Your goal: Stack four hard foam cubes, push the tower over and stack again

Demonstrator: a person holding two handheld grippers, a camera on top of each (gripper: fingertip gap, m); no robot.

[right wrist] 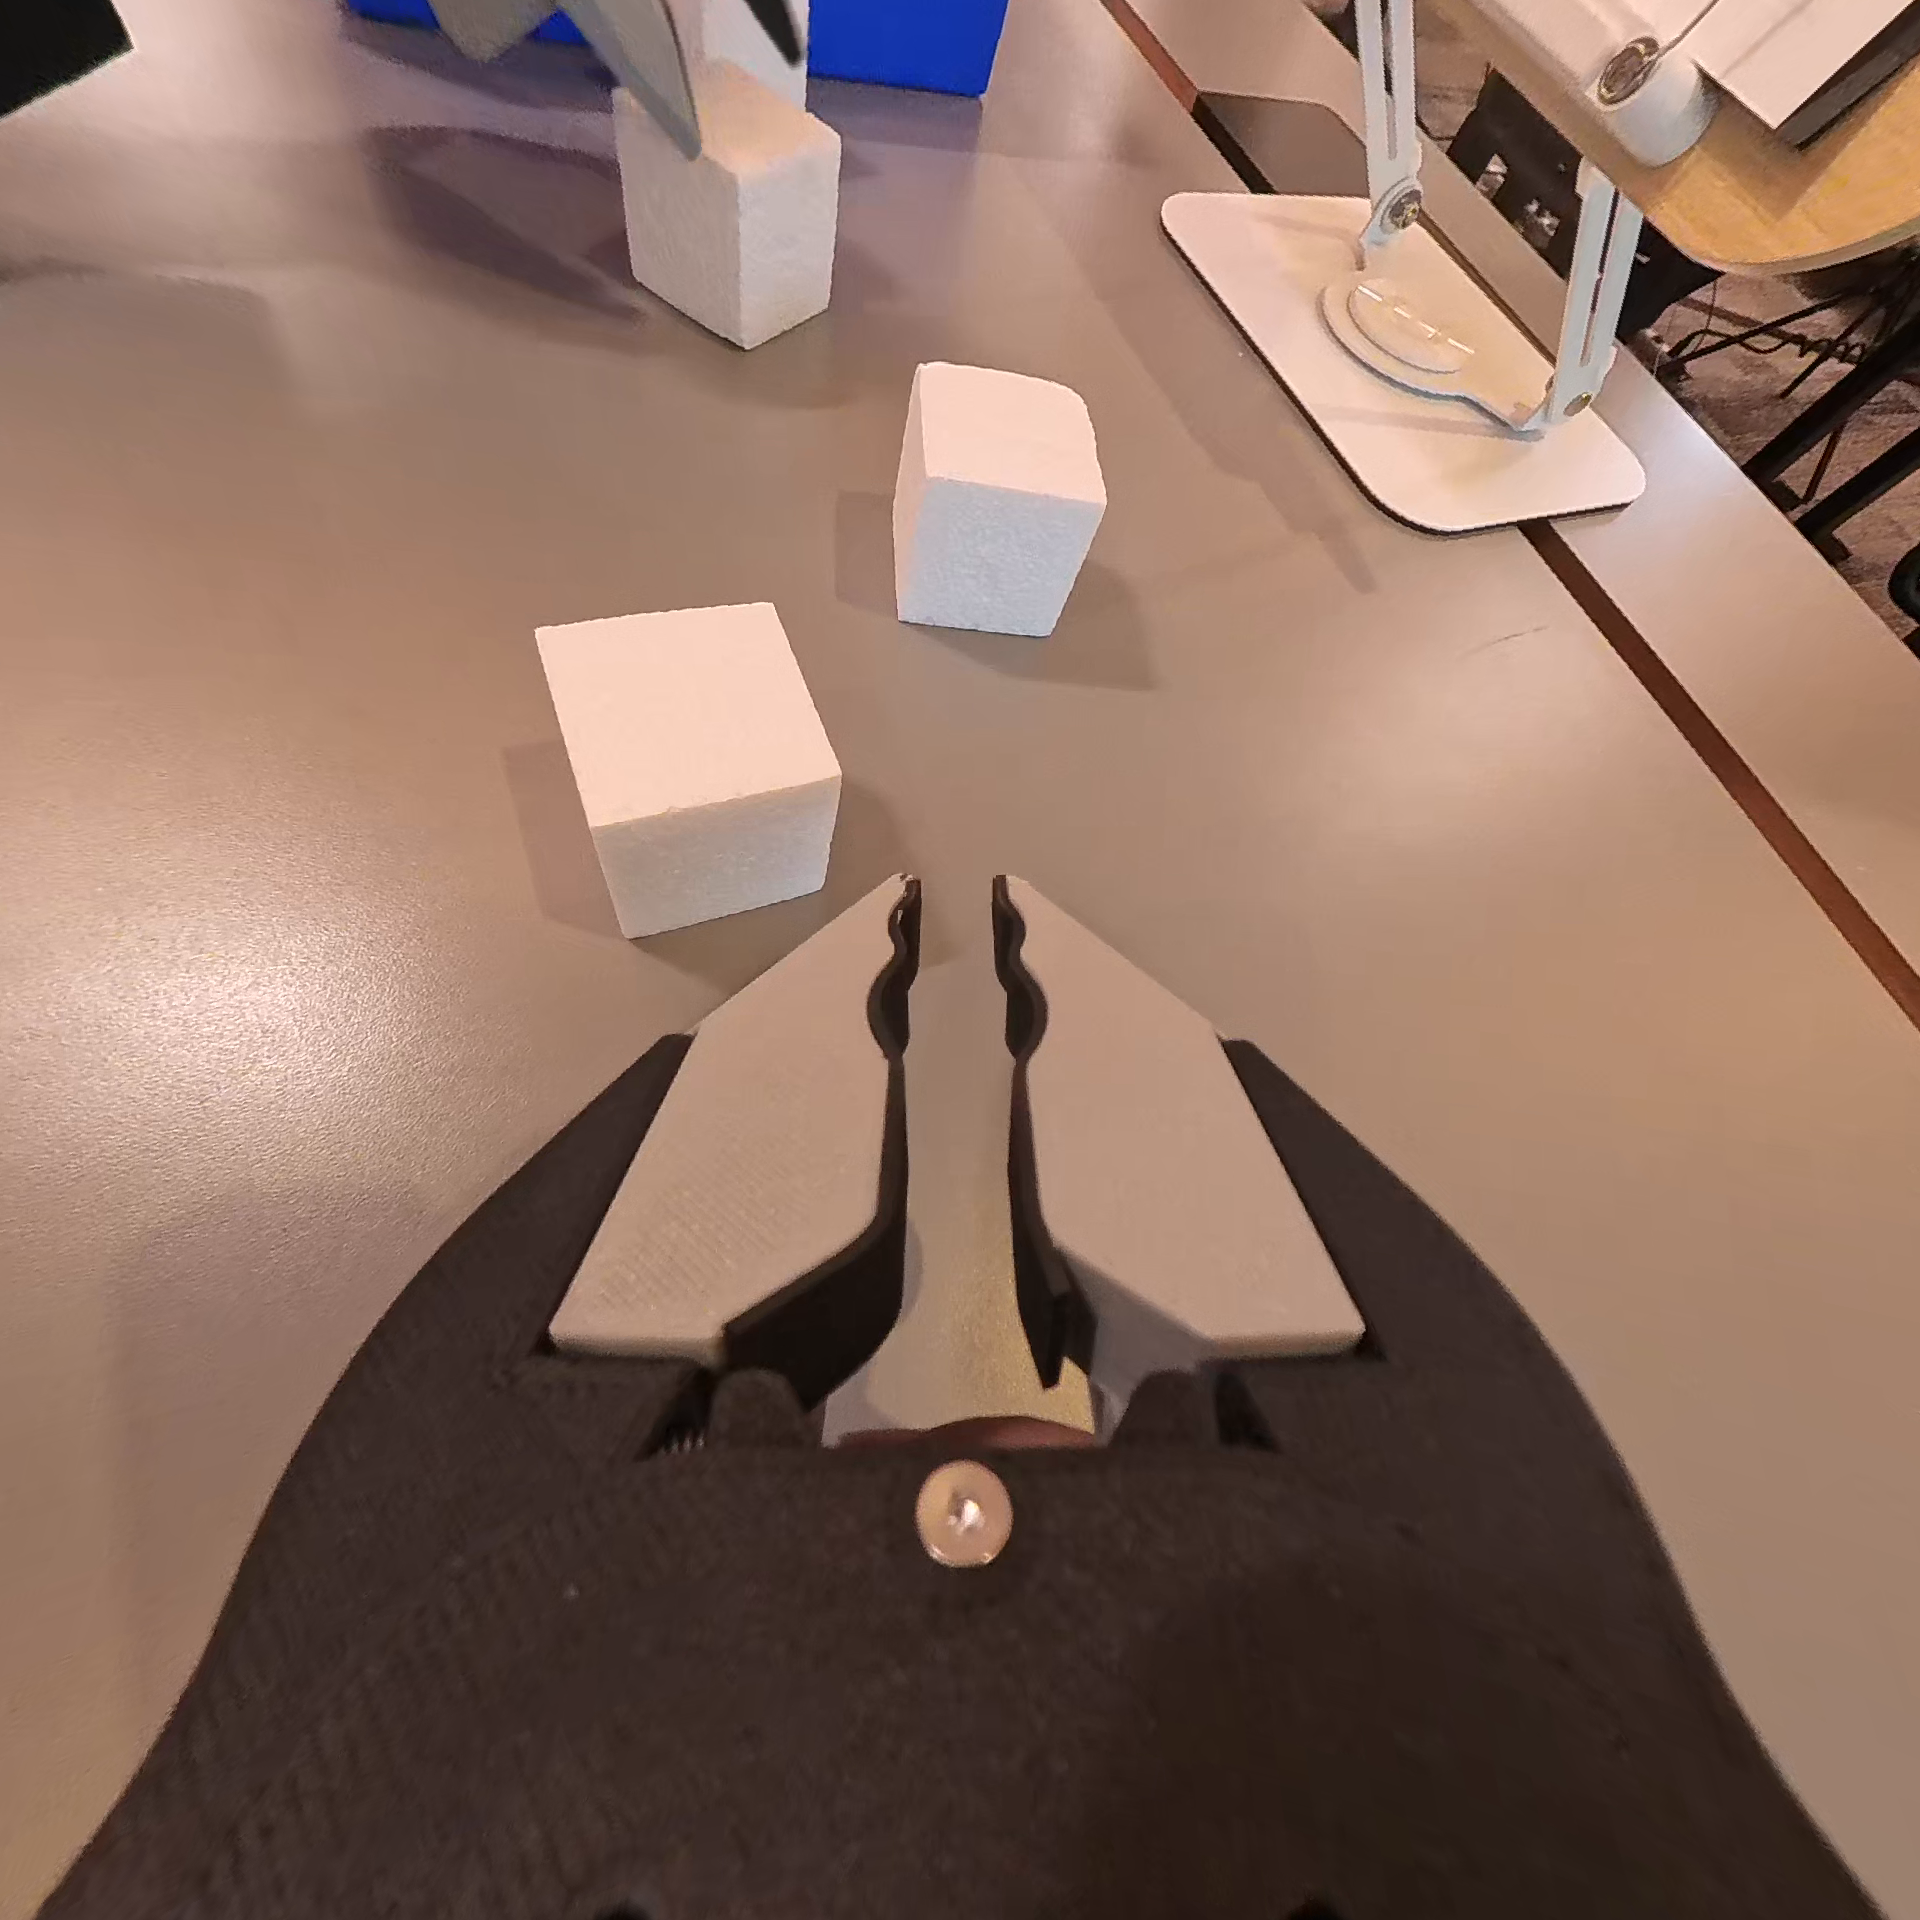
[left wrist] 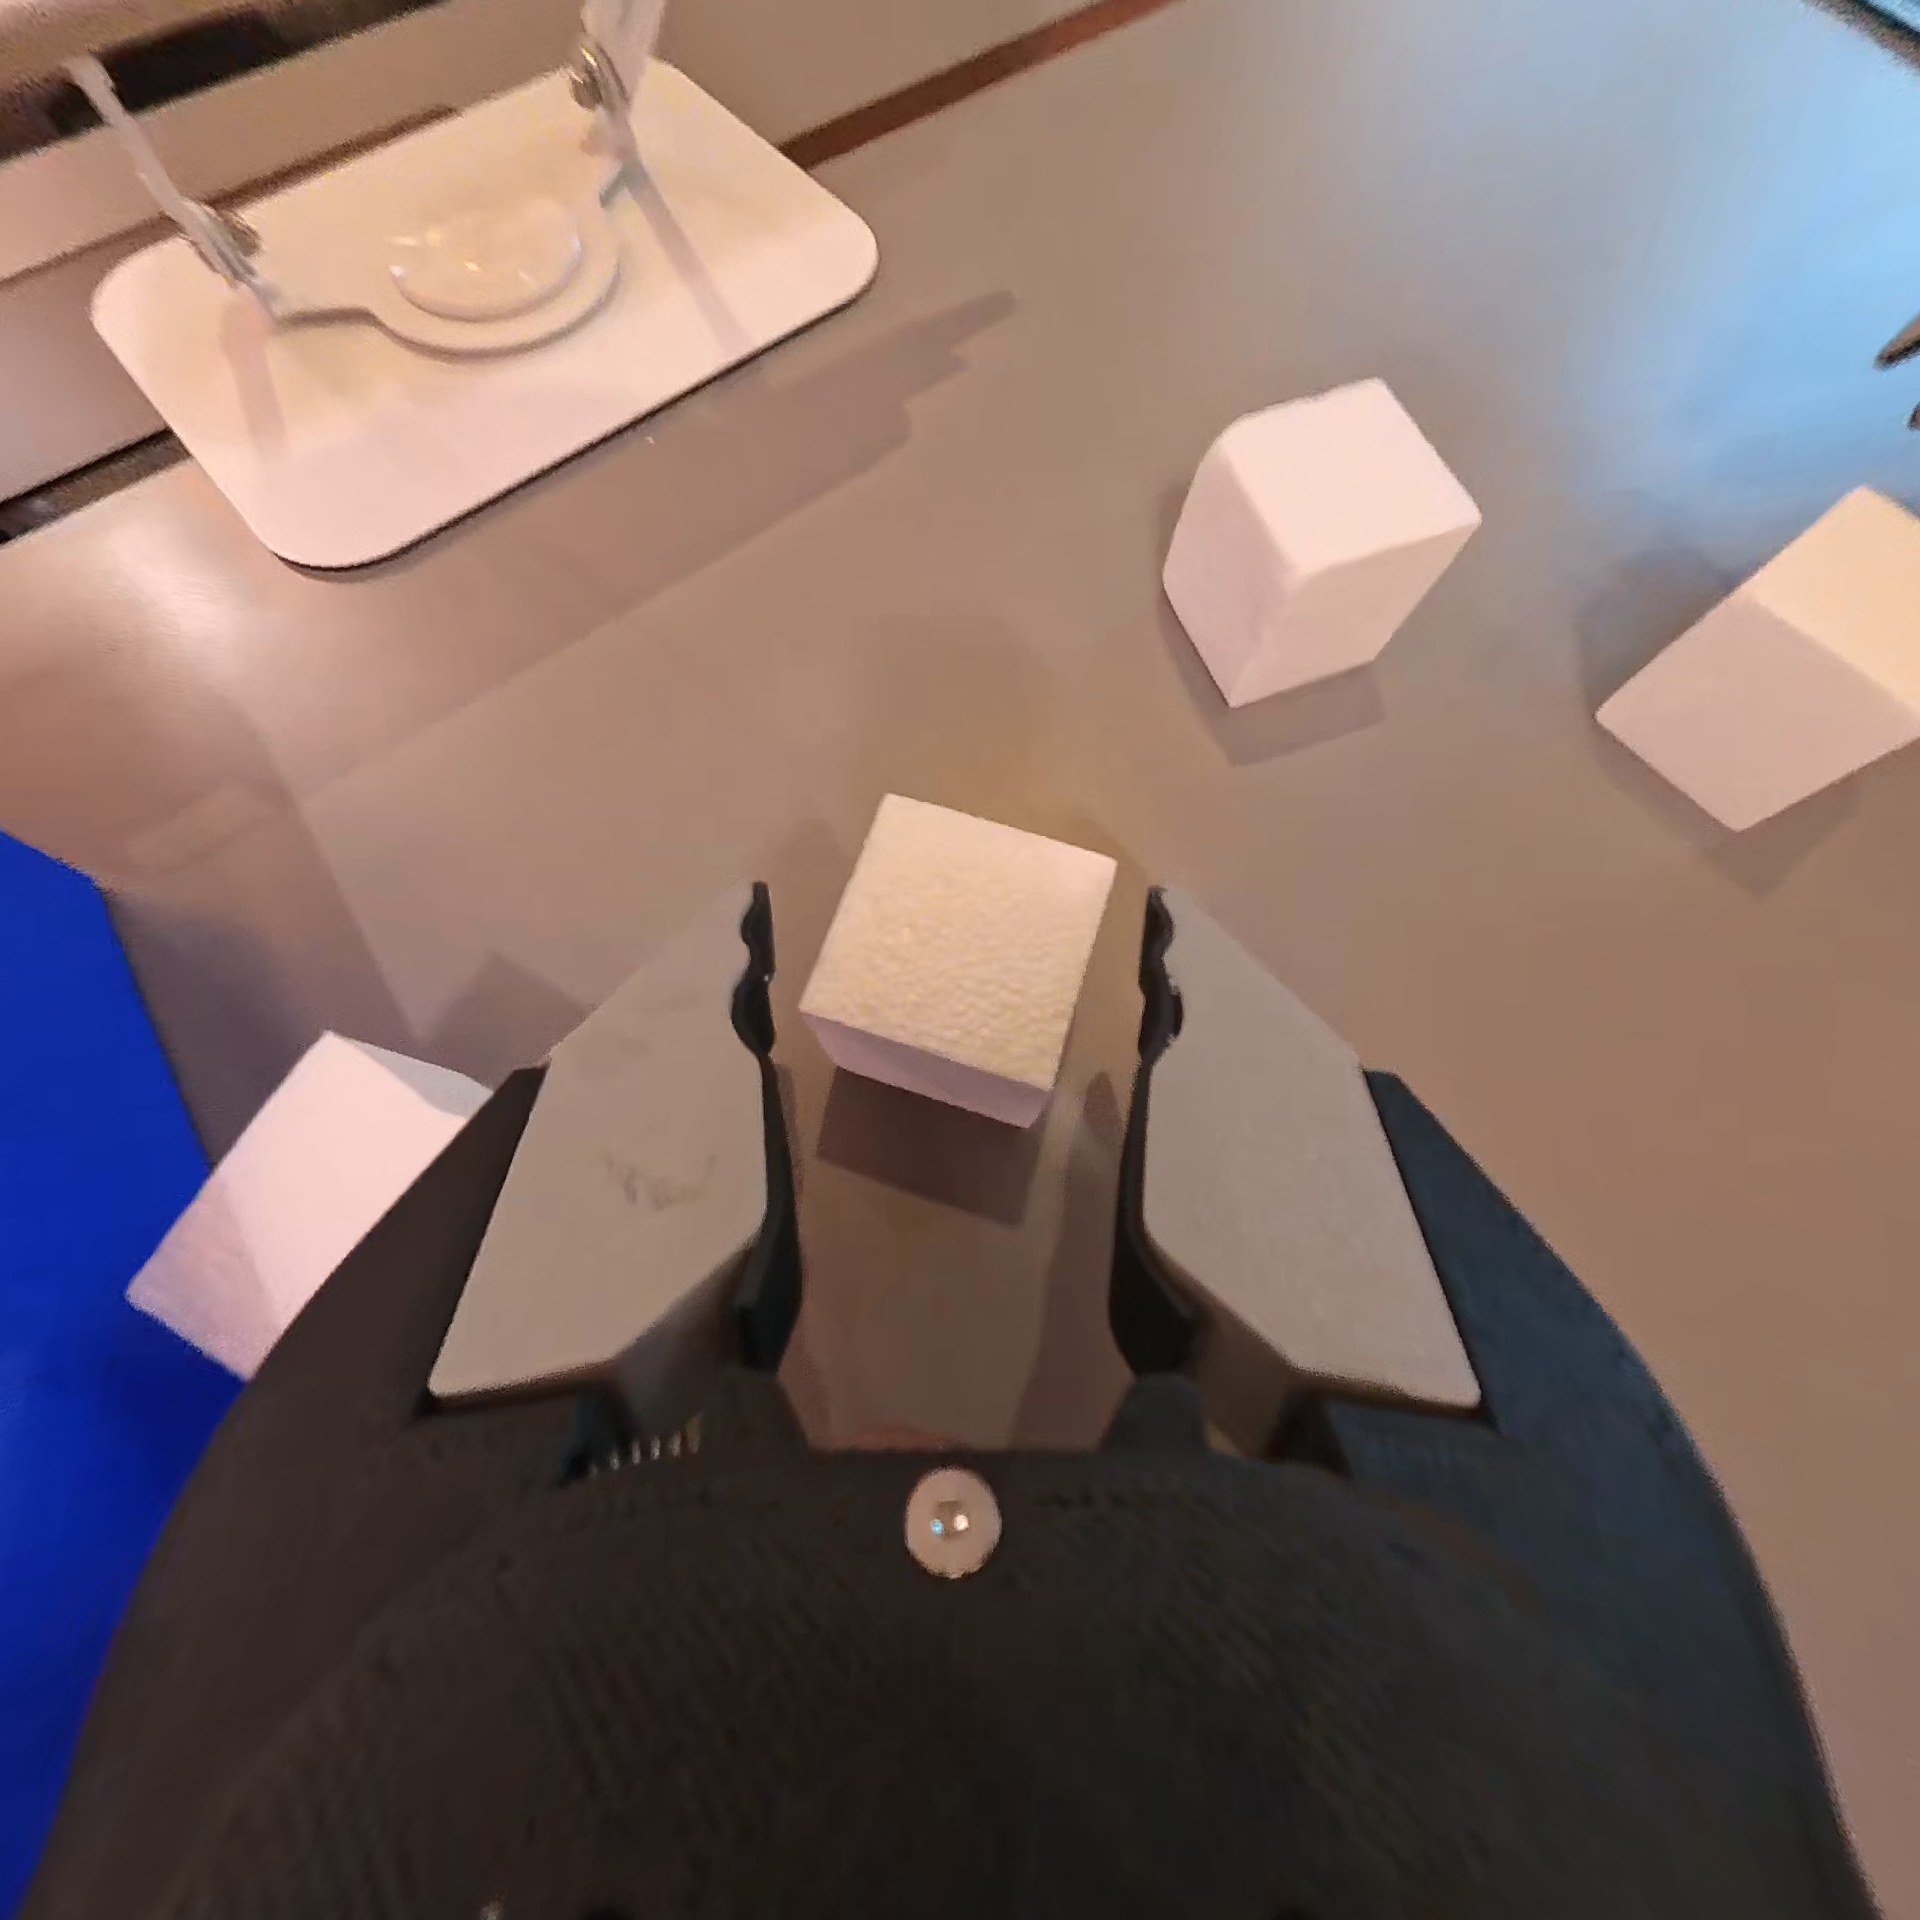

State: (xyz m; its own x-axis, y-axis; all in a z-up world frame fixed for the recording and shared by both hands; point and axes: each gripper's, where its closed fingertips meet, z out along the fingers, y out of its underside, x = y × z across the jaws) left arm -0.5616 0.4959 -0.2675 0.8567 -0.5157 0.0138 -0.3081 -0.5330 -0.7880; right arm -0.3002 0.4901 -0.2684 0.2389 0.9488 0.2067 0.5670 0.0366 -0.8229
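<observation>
In the left wrist view the left gripper [left wrist: 956, 935] is spread wide around one white foam cube [left wrist: 961, 951], its fingers clear of the sides; two more cubes [left wrist: 1314, 540] [left wrist: 1766, 686] lie toward 2 o'clock and a fourth [left wrist: 312, 1195] at 8 o'clock on the grey table [left wrist: 623, 675]. In the right wrist view the right gripper [right wrist: 956, 894] holds nothing, its fingers only narrowly parted, with the nearest cube [right wrist: 691, 758] just beyond at 11 o'clock, another [right wrist: 997, 499] at 12 and a white stand [right wrist: 1403, 343] at 1 o'clock.

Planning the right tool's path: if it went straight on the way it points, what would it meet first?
Likely bare table: the right tool aims between the near cube and the middle cube, though depth is unclear.
</observation>
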